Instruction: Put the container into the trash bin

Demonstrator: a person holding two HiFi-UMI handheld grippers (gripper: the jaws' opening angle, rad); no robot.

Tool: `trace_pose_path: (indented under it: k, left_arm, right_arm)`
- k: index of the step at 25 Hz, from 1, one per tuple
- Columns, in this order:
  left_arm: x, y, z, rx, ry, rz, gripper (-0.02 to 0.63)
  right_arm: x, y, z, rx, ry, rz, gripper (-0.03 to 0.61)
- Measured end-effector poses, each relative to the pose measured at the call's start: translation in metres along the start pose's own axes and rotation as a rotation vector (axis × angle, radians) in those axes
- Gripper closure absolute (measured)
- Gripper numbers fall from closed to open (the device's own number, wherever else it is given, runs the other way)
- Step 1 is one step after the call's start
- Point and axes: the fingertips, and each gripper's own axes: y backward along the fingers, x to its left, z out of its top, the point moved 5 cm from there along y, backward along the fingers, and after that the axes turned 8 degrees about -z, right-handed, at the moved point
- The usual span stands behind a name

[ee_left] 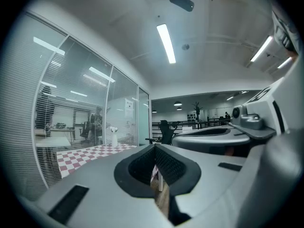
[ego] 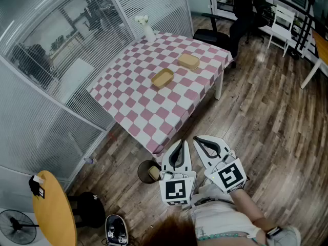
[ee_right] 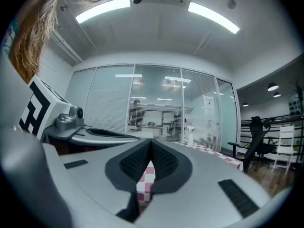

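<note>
While left gripper [ego: 180,143] and right gripper [ego: 198,139] hover lower centre, fingers pinched together and empty, I'm pre-reach. Open container [ego: 162,78] sits mid-frame on the tabletop [ego: 154,118], well apart from trash bin [ego: 141,167]. Next: reach out, spread fingers, take its rim.

We hold our 2 grippers side by side in front of us, close together, both pointing forward and about level. Our left gripper [ego: 181,142] has its jaws pressed together, gripping nothing. Our right gripper [ego: 197,139] is likewise closed and empty. Our right forearm [ego: 249,207] reaches in from the lower right.
</note>
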Motion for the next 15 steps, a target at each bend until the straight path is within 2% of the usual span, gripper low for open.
trace_pose_path:
  k: [6, 15]
  left_arm:
    - [-0.005, -0.003, -0.002, -0.002, -0.004, 0.004, 0.609]
    - [-0.008, -0.011, -0.008, 0.021, 0.008, 0.014, 0.609]
  right_arm:
    - [-0.009, 0.005, -0.002, -0.043, -0.028, 0.004, 0.586]
    - [-0.018, 0.003, -0.010, -0.021, -0.033, 0.016, 0.586]
